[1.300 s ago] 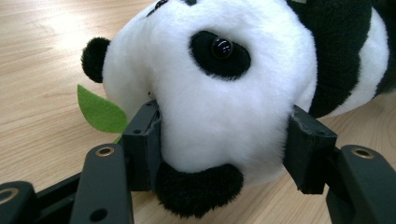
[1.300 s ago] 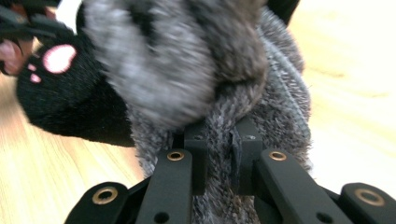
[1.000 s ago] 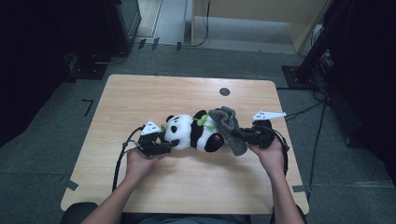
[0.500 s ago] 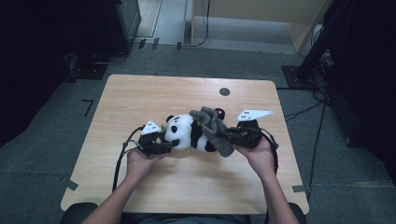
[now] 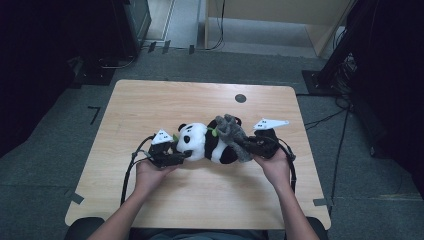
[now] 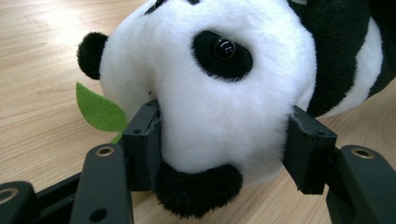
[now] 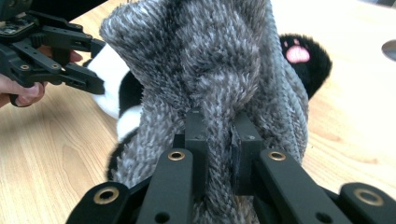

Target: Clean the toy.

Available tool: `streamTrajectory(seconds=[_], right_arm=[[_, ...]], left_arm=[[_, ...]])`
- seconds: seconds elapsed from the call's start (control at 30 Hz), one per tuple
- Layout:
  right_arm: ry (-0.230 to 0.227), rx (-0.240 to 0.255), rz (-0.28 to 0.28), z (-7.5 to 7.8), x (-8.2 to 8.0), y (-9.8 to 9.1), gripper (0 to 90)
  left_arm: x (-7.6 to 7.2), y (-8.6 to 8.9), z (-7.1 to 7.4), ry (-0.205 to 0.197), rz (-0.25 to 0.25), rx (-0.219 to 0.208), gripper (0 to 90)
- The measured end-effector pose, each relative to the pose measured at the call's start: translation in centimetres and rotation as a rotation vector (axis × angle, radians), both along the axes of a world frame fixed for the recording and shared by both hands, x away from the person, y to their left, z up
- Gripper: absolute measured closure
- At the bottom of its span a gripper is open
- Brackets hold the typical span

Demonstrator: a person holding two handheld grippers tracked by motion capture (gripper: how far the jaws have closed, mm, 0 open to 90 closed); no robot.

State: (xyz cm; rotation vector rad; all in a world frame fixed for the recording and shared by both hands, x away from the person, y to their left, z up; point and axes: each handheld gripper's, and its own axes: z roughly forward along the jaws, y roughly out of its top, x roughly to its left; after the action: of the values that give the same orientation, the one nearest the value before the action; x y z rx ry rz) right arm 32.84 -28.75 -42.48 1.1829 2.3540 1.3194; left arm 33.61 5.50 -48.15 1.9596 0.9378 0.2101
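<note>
Right gripper, clamped on the fuzzy grey knitted cloth, has drawn it left over my black-and-white plush panda (left gripper pins its head), so covering progresses.

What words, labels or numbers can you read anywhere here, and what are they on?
None: no readable text stands anywhere.
The panda plush carries no tag with writing.
The grey fuzzy cloth is plain.
The wooden table bears a dark round spot, not a sign.
</note>
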Motion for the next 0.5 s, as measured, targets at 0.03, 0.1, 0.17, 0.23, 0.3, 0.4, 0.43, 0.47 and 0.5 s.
streamTrajectory(seconds=[0.03, 0.1, 0.17, 0.23, 0.3, 0.4, 0.43, 0.47, 0.5], right_arm=[[0.010, 0.000, 0.003, -0.2, 0.1, -0.1, 82.0], [0.023, 0.001, 0.002, -0.5, 0.3, -0.2, 82.1], [0.032, 0.008, 0.002, -0.7, 0.5, -0.3, 82.1], [0.039, 0.007, 0.000, -0.9, 0.6, -0.4, 82.1], [0.051, 0.011, 0.002, -1.2, 0.7, -0.6, 82.1], [0.075, 0.026, 0.002, -1.7, 0.9, -1.1, 82.2], [0.089, 0.021, 0.001, -1.8, 1.0, -1.2, 82.2], [0.090, 0.019, 0.004, -2.0, 1.0, -1.3, 82.2], [0.098, 0.025, 0.006, -2.2, 1.0, -1.4, 82.1]], left_arm=[[0.0, 0.0, 0.0, -0.002, 0.000, 0.000, 38.5], [0.0, 0.0, -0.1, -0.005, 0.000, -0.002, 38.5], [0.0, 0.0, -0.1, -0.005, 0.001, -0.002, 38.5], [0.0, 0.0, -0.1, -0.006, 0.000, -0.002, 38.5], [0.0, 0.0, -0.1, -0.006, 0.000, -0.002, 38.5], [-0.1, 0.0, -0.1, -0.005, 0.000, -0.003, 38.5], [-0.1, 0.0, -0.1, -0.005, -0.001, -0.004, 38.5], [-0.1, 0.0, -0.1, -0.006, -0.001, -0.005, 38.5], [-0.1, 0.1, -0.1, -0.008, -0.003, -0.004, 38.5]])
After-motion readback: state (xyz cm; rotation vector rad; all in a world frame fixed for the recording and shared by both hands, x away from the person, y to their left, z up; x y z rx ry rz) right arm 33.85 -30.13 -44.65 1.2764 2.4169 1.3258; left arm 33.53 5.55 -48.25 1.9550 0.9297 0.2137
